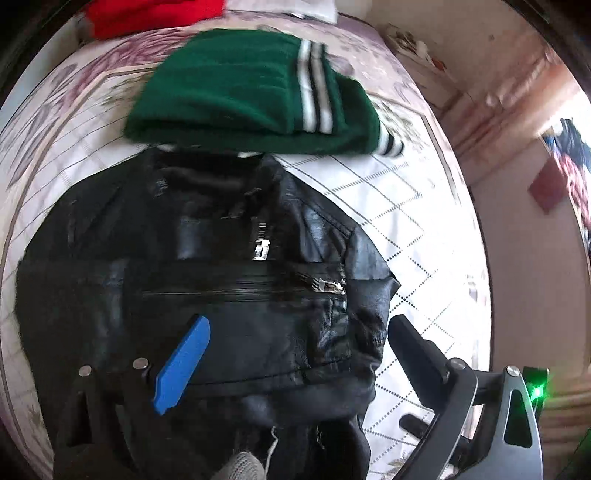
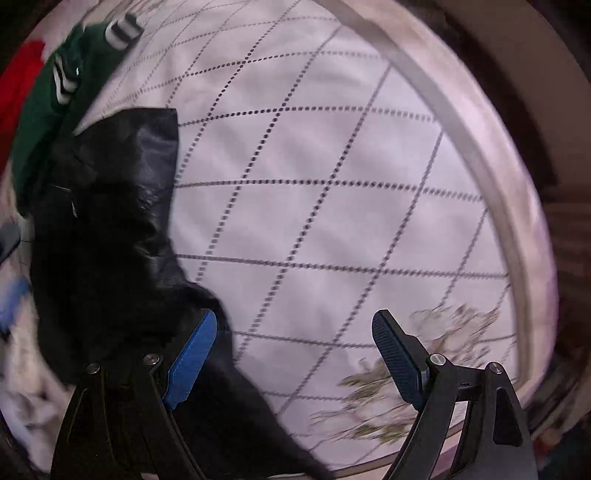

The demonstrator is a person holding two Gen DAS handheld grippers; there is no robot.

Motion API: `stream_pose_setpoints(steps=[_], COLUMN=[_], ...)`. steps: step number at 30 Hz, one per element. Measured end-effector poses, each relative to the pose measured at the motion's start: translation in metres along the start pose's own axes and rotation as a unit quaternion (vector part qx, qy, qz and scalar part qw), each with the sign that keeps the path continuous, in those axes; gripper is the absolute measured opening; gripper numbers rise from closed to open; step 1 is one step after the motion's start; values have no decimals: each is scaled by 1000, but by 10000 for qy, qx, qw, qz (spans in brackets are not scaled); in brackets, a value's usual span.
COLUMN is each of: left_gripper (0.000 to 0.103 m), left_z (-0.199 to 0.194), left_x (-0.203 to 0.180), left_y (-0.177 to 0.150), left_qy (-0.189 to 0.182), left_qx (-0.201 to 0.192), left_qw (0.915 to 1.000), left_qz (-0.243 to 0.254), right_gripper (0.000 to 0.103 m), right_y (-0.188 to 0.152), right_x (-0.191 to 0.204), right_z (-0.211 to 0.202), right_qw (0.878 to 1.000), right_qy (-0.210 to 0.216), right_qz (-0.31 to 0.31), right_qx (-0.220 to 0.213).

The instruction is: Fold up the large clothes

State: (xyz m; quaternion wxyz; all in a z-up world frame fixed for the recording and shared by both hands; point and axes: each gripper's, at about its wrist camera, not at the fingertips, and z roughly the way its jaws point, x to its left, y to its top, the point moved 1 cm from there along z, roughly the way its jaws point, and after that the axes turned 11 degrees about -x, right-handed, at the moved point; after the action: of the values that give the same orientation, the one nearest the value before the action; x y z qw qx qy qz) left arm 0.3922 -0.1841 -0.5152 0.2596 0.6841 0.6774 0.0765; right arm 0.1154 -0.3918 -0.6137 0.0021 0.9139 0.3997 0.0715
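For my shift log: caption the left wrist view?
Open left gripper over black jacket on bed, green sweater beyond.

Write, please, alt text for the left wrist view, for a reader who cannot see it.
A black leather jacket lies front up, partly folded, on a quilted bedspread, with the open left gripper just above its lower part, holding nothing. Beyond the collar lies a folded green sweater with white stripes, and red clothing lies at the far edge.
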Motion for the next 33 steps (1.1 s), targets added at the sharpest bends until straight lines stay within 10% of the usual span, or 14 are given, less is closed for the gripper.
stream_pose_setpoints(steps=[6, 15, 17, 18, 25, 33], left_gripper=[99, 99, 99, 99, 99, 102], left_z=[-50, -61, -62, -62, -56, 24], left_x=[73, 222, 241, 247, 263, 297], left_y=[-7, -30, -32, -32, -20, -17], left_qy=[881, 2791, 2966, 2986, 2818, 2712], left_qx=[-300, -70, -28, -49, -230, 354], left_qw=[9938, 9546, 9480, 9470, 9492, 9528], left_qz=[-614, -1037, -1157, -1187, -1383, -1317], right_gripper=[88, 87, 22, 9, 6, 0], right_y=[7, 35, 29, 22, 4, 9], right_x=[20, 142, 174, 184, 168, 134], right_z=[-23, 10, 33, 37, -29, 15], right_qw=[9971, 9909, 9848, 9792, 9766, 9790], right_qy=[616, 995, 492, 58, -168, -1062], right_qz=[302, -711, -1584, -1923, -1520, -1294], right_qx=[-326, -555, -521, -641, -1510, -1165])
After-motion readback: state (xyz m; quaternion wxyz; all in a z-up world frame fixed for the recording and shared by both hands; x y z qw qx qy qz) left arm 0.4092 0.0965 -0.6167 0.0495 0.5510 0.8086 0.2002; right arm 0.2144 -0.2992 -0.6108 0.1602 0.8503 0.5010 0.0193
